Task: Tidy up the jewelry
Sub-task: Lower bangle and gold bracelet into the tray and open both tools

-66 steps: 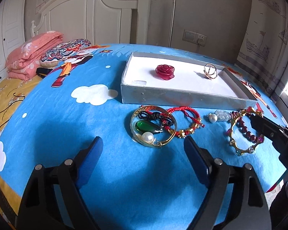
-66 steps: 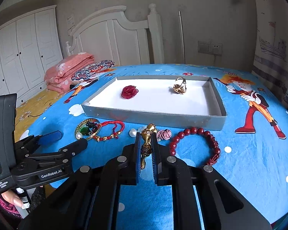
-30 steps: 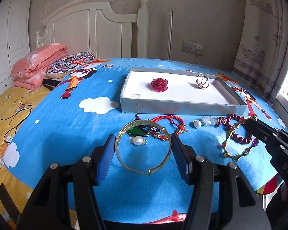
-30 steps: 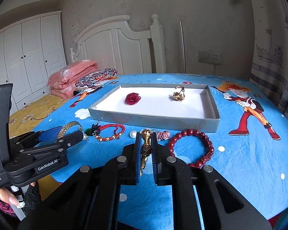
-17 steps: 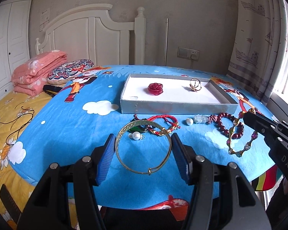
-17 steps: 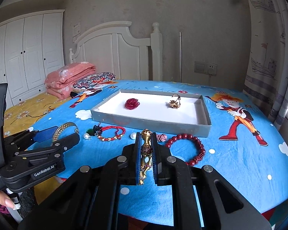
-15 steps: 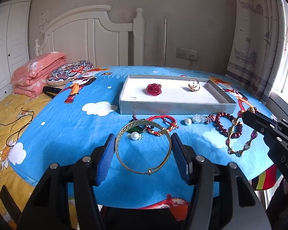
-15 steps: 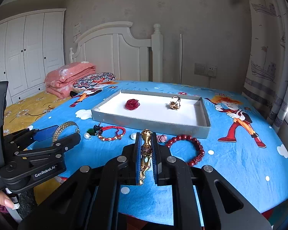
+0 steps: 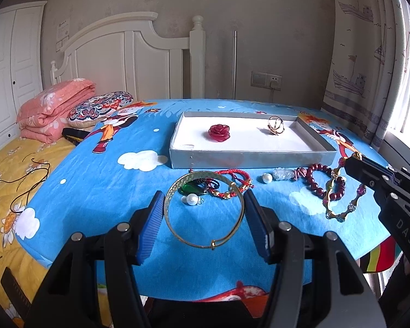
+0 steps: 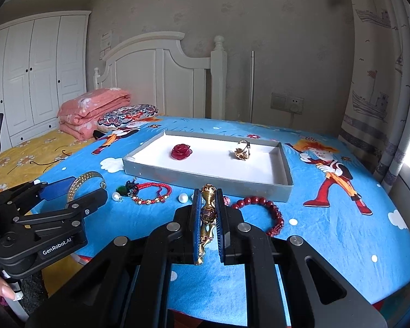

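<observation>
Two pieces lie in the grey tray (image 9: 252, 157): a red rose (image 9: 219, 132) and a gold ring (image 9: 275, 125). A gold bangle (image 9: 203, 210) is clamped across the left gripper (image 9: 203, 214), and a gold link bracelet (image 10: 207, 218) is pinched in the right gripper (image 10: 207, 222), both lifted short of the tray. On the blue worktop (image 9: 101, 191) a bead bracelet (image 9: 325, 181), a red cord bracelet (image 9: 232, 183), a green pendant (image 9: 188, 188) and pearls (image 9: 192, 199) are left.

A home bedroom, seemingly: white headboard (image 9: 128, 52), wardrobe (image 10: 38, 73), folded quilt (image 9: 54, 106).

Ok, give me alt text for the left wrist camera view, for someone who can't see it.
The left gripper holds a thin gold bangle between its blue pads above a blue cartoon-print cloth. Beyond lie a red cord bracelet, a pearl and a grey tray holding a red rose and gold ring. The right gripper dangles a gold bead bracelet.
</observation>
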A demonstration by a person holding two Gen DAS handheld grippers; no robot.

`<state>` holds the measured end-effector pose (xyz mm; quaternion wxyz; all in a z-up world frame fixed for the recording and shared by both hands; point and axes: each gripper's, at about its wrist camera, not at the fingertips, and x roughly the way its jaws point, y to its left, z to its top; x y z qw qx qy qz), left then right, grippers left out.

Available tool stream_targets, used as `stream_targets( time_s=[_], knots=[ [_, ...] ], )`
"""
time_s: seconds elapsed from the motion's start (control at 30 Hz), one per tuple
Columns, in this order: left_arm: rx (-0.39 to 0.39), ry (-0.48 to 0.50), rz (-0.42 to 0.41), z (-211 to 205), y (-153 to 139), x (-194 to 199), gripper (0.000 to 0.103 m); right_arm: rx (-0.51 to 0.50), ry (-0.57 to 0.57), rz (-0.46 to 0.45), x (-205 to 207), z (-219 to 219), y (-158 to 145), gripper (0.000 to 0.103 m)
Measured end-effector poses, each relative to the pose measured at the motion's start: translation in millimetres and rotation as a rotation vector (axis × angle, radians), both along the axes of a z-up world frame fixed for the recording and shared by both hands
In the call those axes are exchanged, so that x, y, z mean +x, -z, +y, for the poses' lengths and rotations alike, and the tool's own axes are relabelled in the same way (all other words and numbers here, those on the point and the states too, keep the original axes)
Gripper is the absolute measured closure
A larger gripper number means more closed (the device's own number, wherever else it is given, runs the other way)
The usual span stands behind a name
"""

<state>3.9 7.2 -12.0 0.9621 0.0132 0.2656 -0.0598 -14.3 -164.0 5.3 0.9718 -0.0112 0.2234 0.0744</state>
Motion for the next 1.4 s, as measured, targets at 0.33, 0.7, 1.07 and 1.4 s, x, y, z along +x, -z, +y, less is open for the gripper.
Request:
stream_targets(
  time_s=[0.33, 0.7, 1.07, 1.4],
  knots=[
    [0.005, 0.039, 0.032, -20, -18, 64, 0.046, 0.002, 0.034, -0.016, 54, -9, -23, 0.091],
    [0.018, 0.001, 0.091, -39, -33, 165, 0.046, -0.018, 0.090, 0.051, 145, -27, -30, 0.091],
    [0.058, -0.038, 0.116, -59, -30, 224, 0.046, -0.021, 0.124, 0.148, 200, -34, -14, 0.091],
    [0.085, -0.046, 0.141, -63, -12, 231, 0.031, -0.015, 0.139, 0.246, 207, -38, 8, 0.059]
  ],
)
